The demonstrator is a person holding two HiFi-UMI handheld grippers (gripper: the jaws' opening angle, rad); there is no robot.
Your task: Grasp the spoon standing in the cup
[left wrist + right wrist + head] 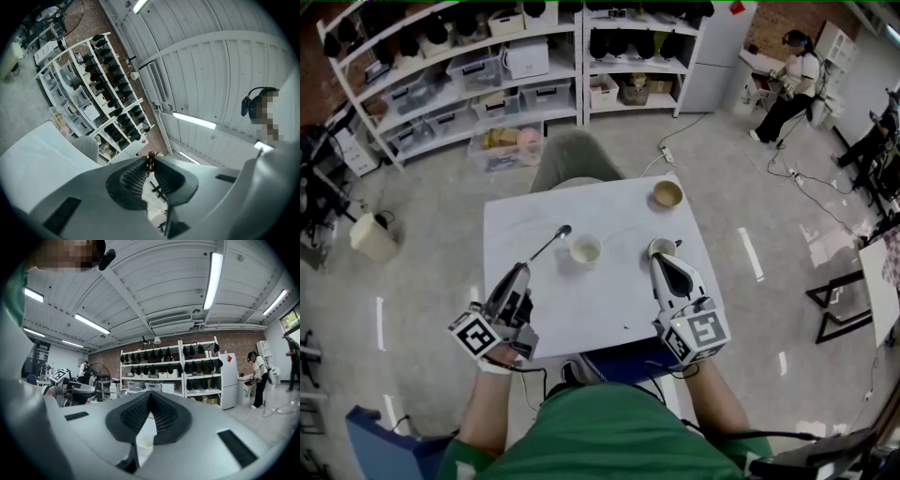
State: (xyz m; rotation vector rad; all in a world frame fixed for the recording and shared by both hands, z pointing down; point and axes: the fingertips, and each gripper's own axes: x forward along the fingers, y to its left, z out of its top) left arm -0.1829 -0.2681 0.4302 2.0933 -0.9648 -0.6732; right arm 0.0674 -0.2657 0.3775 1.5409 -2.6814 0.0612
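A grey spoon [551, 242] slants up over the white table [609, 309], its bowl end high and to the left of a cream cup [585, 250]. My left gripper [523, 268] is shut on the lower end of its handle. In the left gripper view the dark brown handle tip [150, 162] pokes up between the closed pads, at the left gripper [150, 171] itself. My right gripper [661, 257] is shut with nothing in it, its tip just beside a second pale cup [662, 247]. Below the right gripper [150, 395], a pale cup [144, 442] shows.
A brown bowl [667, 194] sits at the table's far right corner. A grey chair [577, 161] stands behind the table. Shelves with bins [487, 75] line the back wall, cables cross the floor, and a person [792, 84] sits at the far right.
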